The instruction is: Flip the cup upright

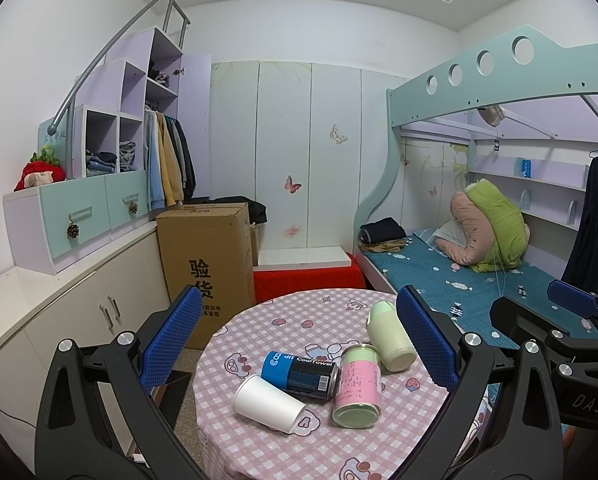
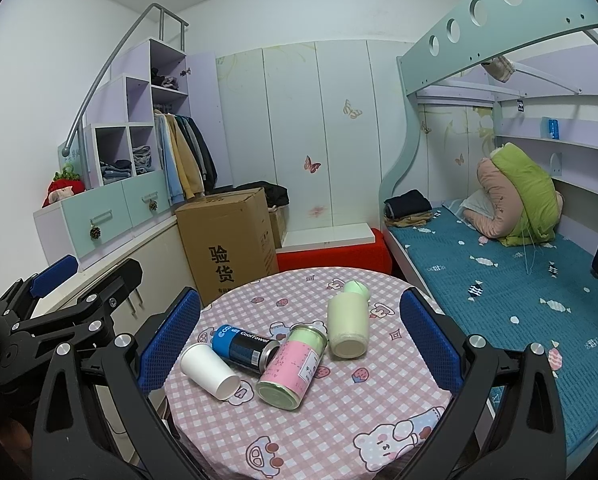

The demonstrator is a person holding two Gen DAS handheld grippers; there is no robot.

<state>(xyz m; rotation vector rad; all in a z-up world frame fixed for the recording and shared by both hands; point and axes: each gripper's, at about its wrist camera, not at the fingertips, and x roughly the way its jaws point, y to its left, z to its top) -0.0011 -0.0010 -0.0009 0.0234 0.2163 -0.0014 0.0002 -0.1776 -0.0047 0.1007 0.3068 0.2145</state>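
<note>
A white paper cup point(image 1: 267, 403) lies on its side on the round table with a pink checked cloth point(image 1: 299, 448), its mouth toward the near right; it also shows in the right wrist view point(image 2: 209, 370). Next to it lie a blue can point(image 1: 299, 376), a pink-and-green tin point(image 1: 357, 386) and a pale green bottle point(image 1: 390, 337). My left gripper point(image 1: 299, 336) is open and empty, held above the table short of the objects. My right gripper point(image 2: 301, 336) is open and empty too, likewise held back above the table.
A tall cardboard box point(image 1: 209, 264) stands behind the table on the left, with low cabinets point(image 1: 79, 320) beside it. A red stool point(image 1: 307, 280) is behind the table. A bunk bed with a blue mattress point(image 1: 479, 288) runs along the right.
</note>
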